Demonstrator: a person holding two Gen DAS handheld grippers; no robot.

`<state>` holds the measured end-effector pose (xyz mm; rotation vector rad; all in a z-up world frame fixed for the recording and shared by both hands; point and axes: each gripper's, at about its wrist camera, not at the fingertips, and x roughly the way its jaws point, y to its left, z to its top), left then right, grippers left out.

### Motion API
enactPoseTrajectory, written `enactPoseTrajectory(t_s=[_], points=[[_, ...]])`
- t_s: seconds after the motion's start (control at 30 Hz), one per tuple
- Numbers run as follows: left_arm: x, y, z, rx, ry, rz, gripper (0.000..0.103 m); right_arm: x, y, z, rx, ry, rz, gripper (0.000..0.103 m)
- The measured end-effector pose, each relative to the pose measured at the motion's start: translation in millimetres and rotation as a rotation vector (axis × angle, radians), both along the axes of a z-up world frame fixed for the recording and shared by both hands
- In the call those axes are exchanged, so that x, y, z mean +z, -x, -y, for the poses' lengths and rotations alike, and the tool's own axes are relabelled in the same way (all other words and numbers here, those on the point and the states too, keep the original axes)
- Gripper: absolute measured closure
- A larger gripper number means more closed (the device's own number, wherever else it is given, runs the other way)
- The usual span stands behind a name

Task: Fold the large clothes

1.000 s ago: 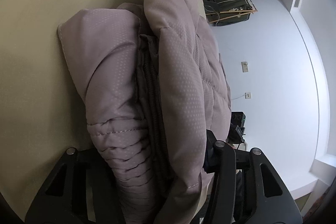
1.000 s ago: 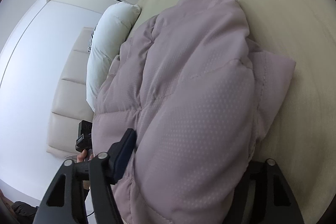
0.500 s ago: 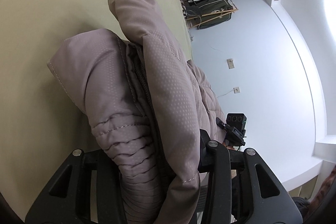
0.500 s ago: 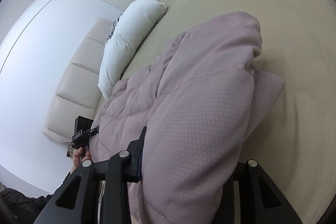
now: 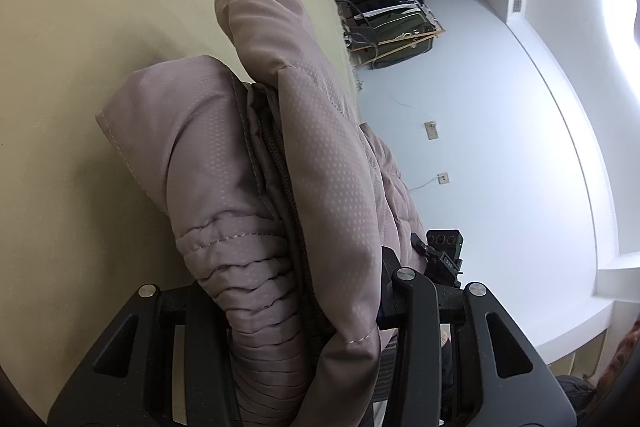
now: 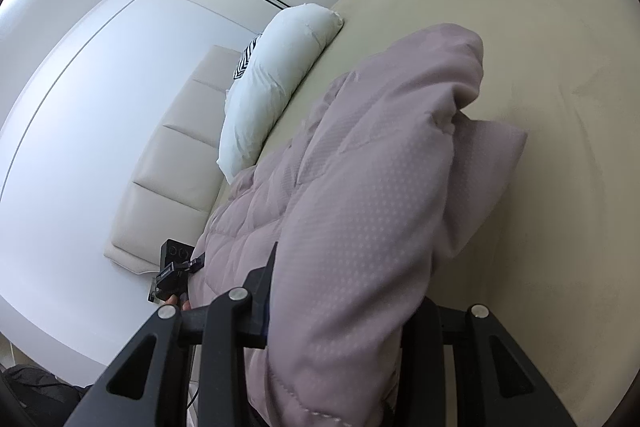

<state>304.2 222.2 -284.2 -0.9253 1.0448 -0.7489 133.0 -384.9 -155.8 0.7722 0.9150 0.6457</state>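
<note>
Quilted mauve jacket [image 5: 280, 187] bunched, apparently pinched, between both grippers' jaws.

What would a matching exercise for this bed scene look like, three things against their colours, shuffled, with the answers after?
Things:
1. padded jacket
2. pillow
3. bed sheet

Colours:
A. white
B. pale yellow
C. dusty mauve

Pairs: 1-C, 2-A, 3-B

No legible text, label, brand or number anywhere in either view.
</note>
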Motion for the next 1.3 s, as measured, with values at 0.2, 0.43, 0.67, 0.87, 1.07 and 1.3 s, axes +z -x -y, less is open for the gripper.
enactPoseTrajectory(t_s=[0.2,0.43,0.67,0.87,1.07,1.3], points=[[-31.1,2.4,-2.6,0.007,0.017,-0.083,0.064,-43.6,1.9,15.8,-0.04,-0.047,-0.086,0.064],[-38.7,-14.3,-3.3,-0.016,0.002,-0.092,0.061,-68.4,-0.8,21.9,-0.029,-0.071,-0.125,0.062],[-55.2,-28.8,15.9,-0.019,-0.011,-0.11,0.055,-100.2,7.4,30.2,-0.041,-0.117,-0.151,0.052],[-62.5,-37.3,17.9,-0.011,0.006,-0.105,0.053,-104.4,11.6,31.6,-0.052,-0.127,-0.139,0.051],[-66.2,-31.2,27.8,0.008,-0.01,-0.094,0.05,-103.9,13.6,32.2,-0.082,-0.115,-0.156,0.045],[-30.9,-10.2,30.6,0.051,-0.195,-0.009,0.035,-74.3,35.2,38.4,-0.179,-0.028,-0.155,0.019]])
